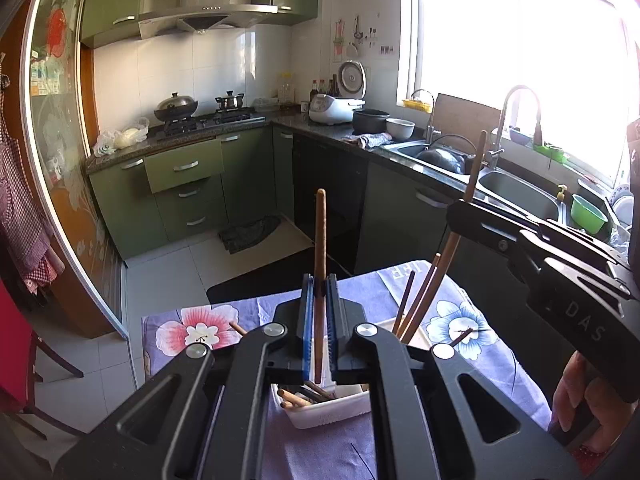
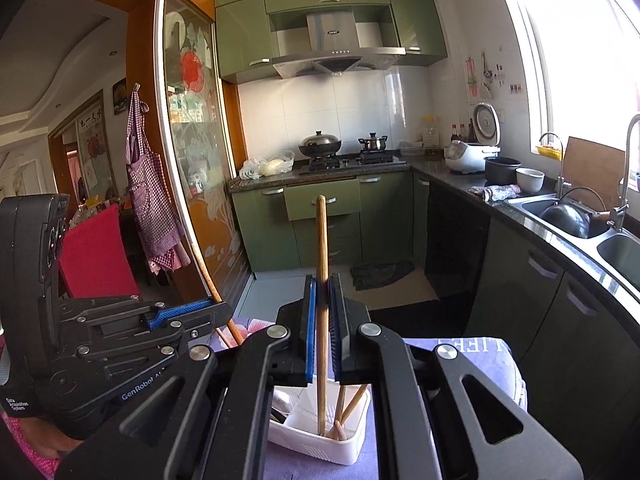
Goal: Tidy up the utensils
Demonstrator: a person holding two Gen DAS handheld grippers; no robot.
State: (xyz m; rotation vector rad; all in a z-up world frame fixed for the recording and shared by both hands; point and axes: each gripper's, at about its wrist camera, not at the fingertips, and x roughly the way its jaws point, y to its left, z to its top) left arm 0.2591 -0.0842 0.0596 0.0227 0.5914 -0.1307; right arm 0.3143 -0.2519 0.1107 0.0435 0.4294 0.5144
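Two grippers, each clamped narrow on upright wooden chopstick: left gripper (image 1: 320, 292) above white tray (image 1: 332, 410), right gripper (image 2: 323, 292) with chopstick tip (image 2: 321, 428) inside white holder (image 2: 320, 446). Risk: thin stick pivots between pads, misses holder, rolls off floral cloth (image 1: 460, 320) beyond.

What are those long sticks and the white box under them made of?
The stick in the left gripper looks like wood or bamboo: matte brown, faint grain, rounded tip. The stick in the right gripper looks the same, paler. The white box seems plastic: smooth, slightly glossy, thin moulded walls. The tablecloth appears to be printed fabric.
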